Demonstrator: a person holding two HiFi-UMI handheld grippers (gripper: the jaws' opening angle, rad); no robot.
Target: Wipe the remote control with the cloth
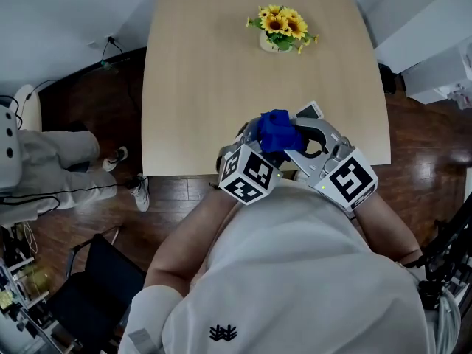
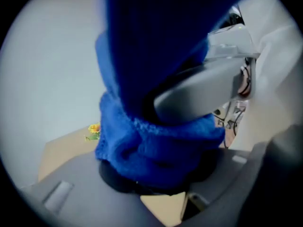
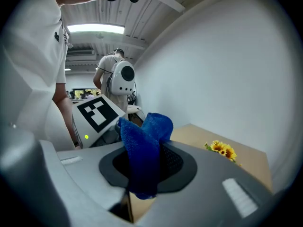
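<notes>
Position: both tools are held close together, off the table, over the near edge of the pale wooden table [image 1: 221, 65], with the marker cubes toward the person.

Right gripper [image 3: 147, 174]: its own view shows the jaws drawn in on a blue terry cloth [image 3: 142, 155]. The fabric hangs down between the dark pads and a fold stands up above them. The marker cube of the left gripper [image 3: 97, 111] lies just beyond it.

Left gripper [image 2: 161, 188]: the jaws are closed about a thick bundle of the same cloth [image 2: 156, 145], which fills the space between the pads. A smooth grey oblong bar [image 2: 199, 91] – by its shape the remote control – comes out of the bundle toward upper right, with the cloth wrapped round its near end. Whether the pads bear on the bar beneath the fabric cannot be determined.

Head view: the cloth [image 1: 279, 130] sits bunched between the left gripper [image 1: 251, 140] and the right gripper [image 1: 302, 135] – touching both.

Other items: a small pot of yellow sunflowers [image 1: 282, 26] stands near the table's far edge, well apart from the tools.
</notes>
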